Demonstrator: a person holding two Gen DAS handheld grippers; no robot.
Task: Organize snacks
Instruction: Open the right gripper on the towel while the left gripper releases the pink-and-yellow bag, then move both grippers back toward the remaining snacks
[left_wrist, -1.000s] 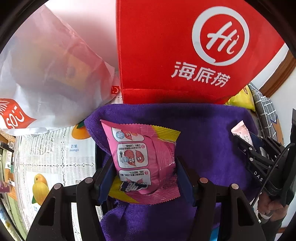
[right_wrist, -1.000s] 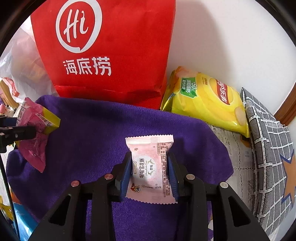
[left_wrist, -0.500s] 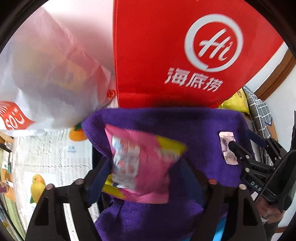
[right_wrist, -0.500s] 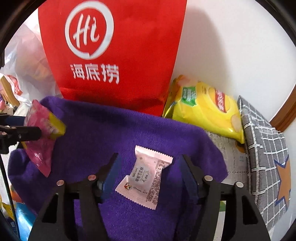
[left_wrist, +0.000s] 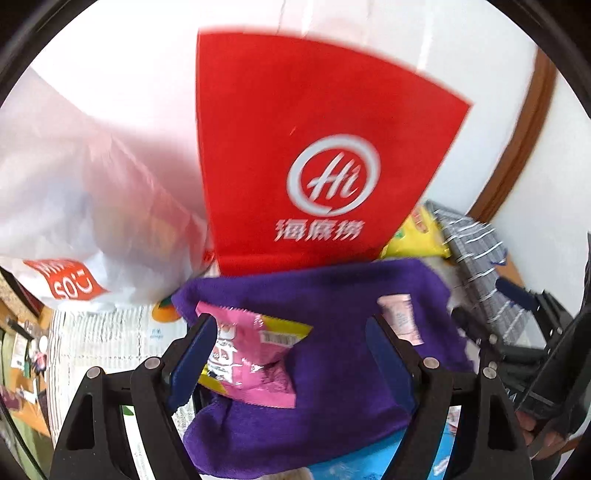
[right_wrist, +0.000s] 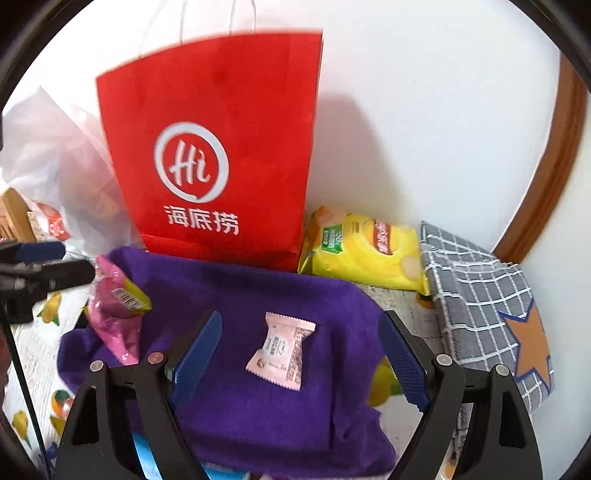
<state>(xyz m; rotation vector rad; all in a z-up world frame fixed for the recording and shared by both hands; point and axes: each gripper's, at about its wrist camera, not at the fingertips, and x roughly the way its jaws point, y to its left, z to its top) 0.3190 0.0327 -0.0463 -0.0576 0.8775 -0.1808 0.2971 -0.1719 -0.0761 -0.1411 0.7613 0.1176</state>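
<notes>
— While both my tools were spreading their jaws, where did the snacks sit?

— My left tool (left_wrist: 291, 354) had its jaws opening, and the pink-and-yellow packet (left_wrist: 251, 354) lay between them on the purple towel (left_wrist: 332, 295), close against the left pad; I could not tell whether it still touched. My right tool (right_wrist: 301, 354) was also opening, with the small pale pink sweet (right_wrist: 282, 350) lying loose on the towel between its jaws, clear of both pads.

— So what worried you?

— I judged the big packet the riskier one. It sat near the towel's left edge, partly propped up, and if a pad snagged its crimped seal it could have been dragged off onto the fruit-print tabletop (right_wrist: 37, 347).

— And the little one?

— It was light and slick, so I thought a careless brush from a pad might flick it across the towel or skew it.

— Anything behind them?

— The red paper bag (right_wrist: 221, 147) stood upright just behind the towel, with the yellow crisp bag (right_wrist: 365, 254) beside it and a white plastic bag (left_wrist: 92, 206) on the other side. I reckoned a knock from either tool could have tipped the red bag forward over both snacks.
</notes>
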